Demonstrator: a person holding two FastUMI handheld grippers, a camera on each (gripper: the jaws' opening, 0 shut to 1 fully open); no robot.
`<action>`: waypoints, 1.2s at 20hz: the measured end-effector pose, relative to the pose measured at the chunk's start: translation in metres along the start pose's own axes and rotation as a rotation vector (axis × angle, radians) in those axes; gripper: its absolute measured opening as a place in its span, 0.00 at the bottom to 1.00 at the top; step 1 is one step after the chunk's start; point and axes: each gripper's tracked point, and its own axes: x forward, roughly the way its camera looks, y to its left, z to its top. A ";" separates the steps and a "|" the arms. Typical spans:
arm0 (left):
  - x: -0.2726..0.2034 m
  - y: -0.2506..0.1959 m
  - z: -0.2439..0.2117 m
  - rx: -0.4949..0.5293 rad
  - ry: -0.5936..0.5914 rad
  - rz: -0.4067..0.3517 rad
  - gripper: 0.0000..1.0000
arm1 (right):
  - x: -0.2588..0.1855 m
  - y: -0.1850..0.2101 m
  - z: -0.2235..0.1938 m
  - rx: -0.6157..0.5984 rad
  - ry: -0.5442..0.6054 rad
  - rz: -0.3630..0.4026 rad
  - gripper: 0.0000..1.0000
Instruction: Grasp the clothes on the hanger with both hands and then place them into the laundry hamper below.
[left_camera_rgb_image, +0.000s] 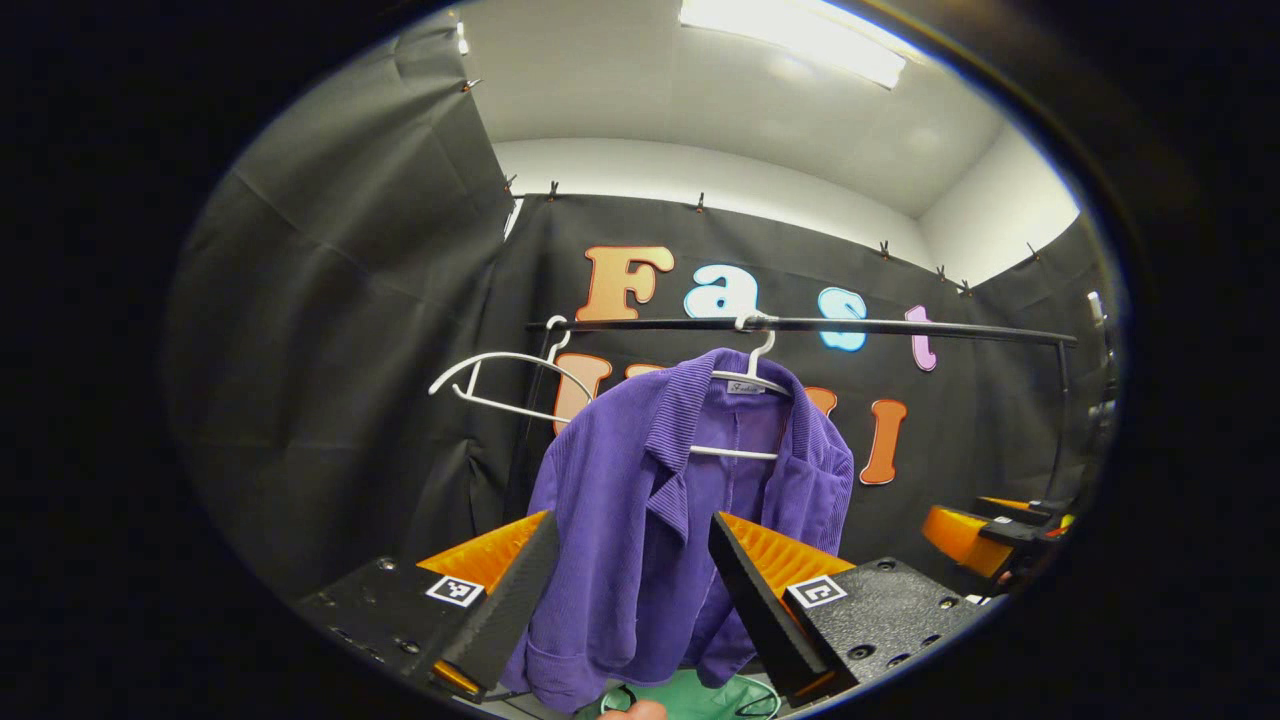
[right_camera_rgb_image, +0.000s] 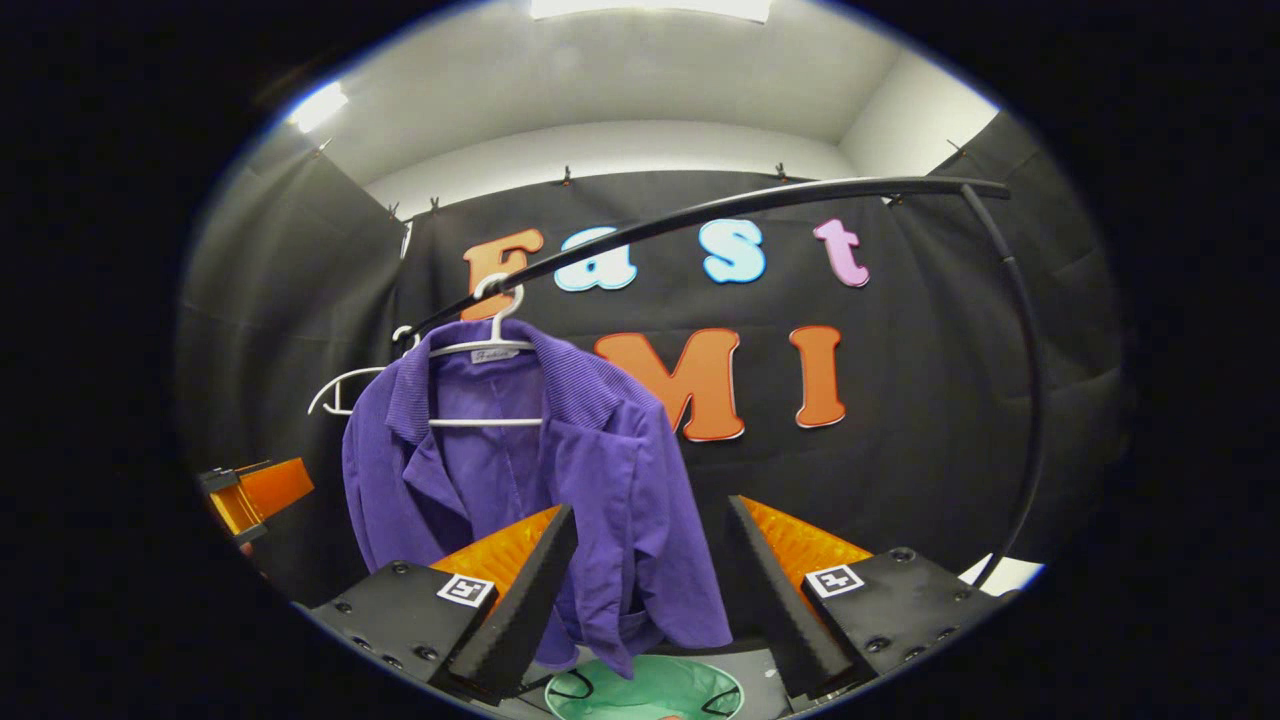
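Left gripper view, left to right. An empty white hanger (left_camera_rgb_image: 490, 385) hangs at the left end of the black rail (left_camera_rgb_image: 900, 328), tilted. Next along the rail, a second white hanger (left_camera_rgb_image: 745, 385) carries the purple jacket (left_camera_rgb_image: 640, 520), collar up, front open, hem hanging low. Below the hem, at the bottom edge, the green laundry hamper (left_camera_rgb_image: 700, 695); only a slice of its inside shows, and nothing can be made out in it. A fingertip (left_camera_rgb_image: 632, 710) peeks in at the very bottom. The left gripper (left_camera_rgb_image: 630, 590) is held level, pointing at the jacket, jaws spread wide with the jacket's lower half seen between them; the fingers are not touching the cloth. At far right, an orange-and-black gripper (left_camera_rgb_image: 985, 540) sits off to the side, well apart from the jacket; whether it is spread or closed cannot be told from here.

Right gripper view, left to right. At far left, the other gripper (right_camera_rgb_image: 255, 495) shows small, beside the jacket's sleeve. The empty hanger (right_camera_rgb_image: 345, 390) sits behind the jacket's (right_camera_rgb_image: 560, 470) shoulder. The jacket's hanger (right_camera_rgb_image: 490, 345) hooks over the rail (right_camera_rgb_image: 760, 205), which arcs right and bends down into an upright post. The hamper (right_camera_rgb_image: 650, 690) lies directly under the jacket's hem; the green lining seen holds nothing visible. The right gripper (right_camera_rgb_image: 650, 590) is level, jaws wide apart, the jacket's right edge in front of its left finger (right_camera_rgb_image: 520, 600), no contact.
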 end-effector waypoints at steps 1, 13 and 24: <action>0.000 0.009 -0.003 0.016 0.010 -0.002 0.95 | 0.011 0.011 -0.004 0.007 0.006 0.014 0.98; 0.017 0.035 -0.010 0.102 0.021 0.176 0.92 | 0.175 0.044 -0.070 -0.024 0.088 0.025 0.97; 0.079 -0.045 -0.084 0.091 0.102 0.216 0.92 | 0.175 -0.022 -0.045 0.020 0.026 0.212 0.15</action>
